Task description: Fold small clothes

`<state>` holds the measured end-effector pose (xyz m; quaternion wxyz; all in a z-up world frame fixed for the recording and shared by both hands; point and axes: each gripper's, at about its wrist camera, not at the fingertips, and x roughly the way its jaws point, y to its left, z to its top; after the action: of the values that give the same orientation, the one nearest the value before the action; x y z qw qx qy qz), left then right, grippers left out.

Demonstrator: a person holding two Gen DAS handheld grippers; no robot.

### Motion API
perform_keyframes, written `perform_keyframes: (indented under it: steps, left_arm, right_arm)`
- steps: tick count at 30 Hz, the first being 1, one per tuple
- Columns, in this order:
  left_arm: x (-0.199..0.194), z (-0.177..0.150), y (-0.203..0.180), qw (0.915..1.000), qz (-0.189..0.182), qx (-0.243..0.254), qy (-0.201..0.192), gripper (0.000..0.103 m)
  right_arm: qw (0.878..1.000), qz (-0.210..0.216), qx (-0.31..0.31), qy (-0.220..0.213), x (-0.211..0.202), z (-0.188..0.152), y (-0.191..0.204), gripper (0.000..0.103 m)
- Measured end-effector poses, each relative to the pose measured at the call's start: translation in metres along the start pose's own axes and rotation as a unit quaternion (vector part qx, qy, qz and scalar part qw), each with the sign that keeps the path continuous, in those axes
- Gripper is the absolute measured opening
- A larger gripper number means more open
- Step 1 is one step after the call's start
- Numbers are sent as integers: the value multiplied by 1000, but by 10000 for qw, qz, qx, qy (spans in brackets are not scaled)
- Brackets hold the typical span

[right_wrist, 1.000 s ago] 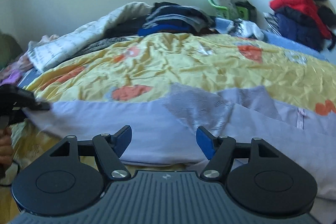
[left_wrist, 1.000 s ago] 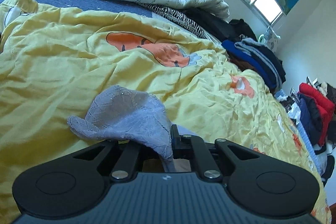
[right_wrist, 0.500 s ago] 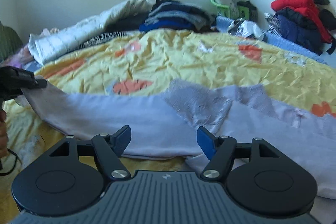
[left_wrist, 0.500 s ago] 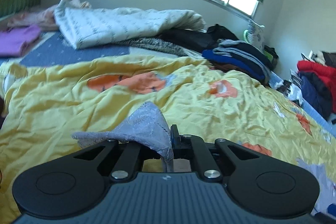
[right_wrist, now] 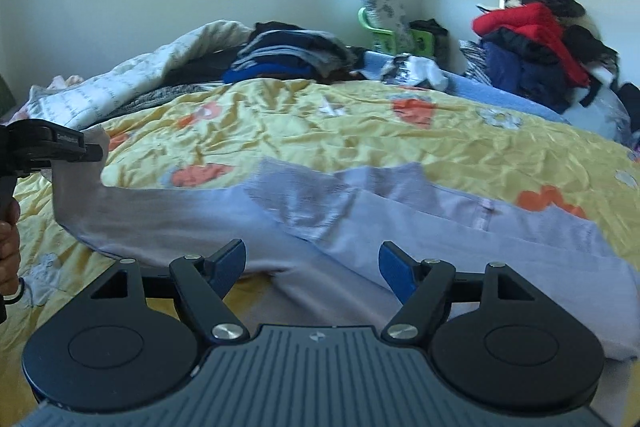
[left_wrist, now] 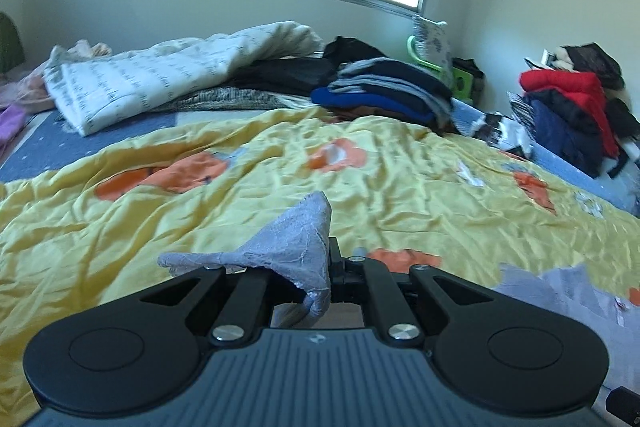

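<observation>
Low wrist views across shared bed (left_wrist: 400,195)

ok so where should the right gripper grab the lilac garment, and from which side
Take the lilac garment at its near hem, the edge lying just ahead of the right gripper, whose jaws are open. Come in low from the near side, over the yellow quilt. The left gripper holds the far-left corner lifted, so pinching the near edge would let both ends fold together.
</observation>
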<state>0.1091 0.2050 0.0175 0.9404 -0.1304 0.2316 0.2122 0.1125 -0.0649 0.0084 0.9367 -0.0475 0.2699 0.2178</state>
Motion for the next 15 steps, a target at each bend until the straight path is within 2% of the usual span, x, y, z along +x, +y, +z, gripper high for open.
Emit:
perform_keyframes:
  steps: [6,15]
  left_arm:
    - [-3,6,-29,9996,-216,182,-50,7]
    - [-9,9,-90,9962,-711,496,-49,7]
  right_arm:
    - [9988,-198,441,-4,-12,-10,-36,76]
    - [9975,-405,579,-11,-27,-24,-64,74]
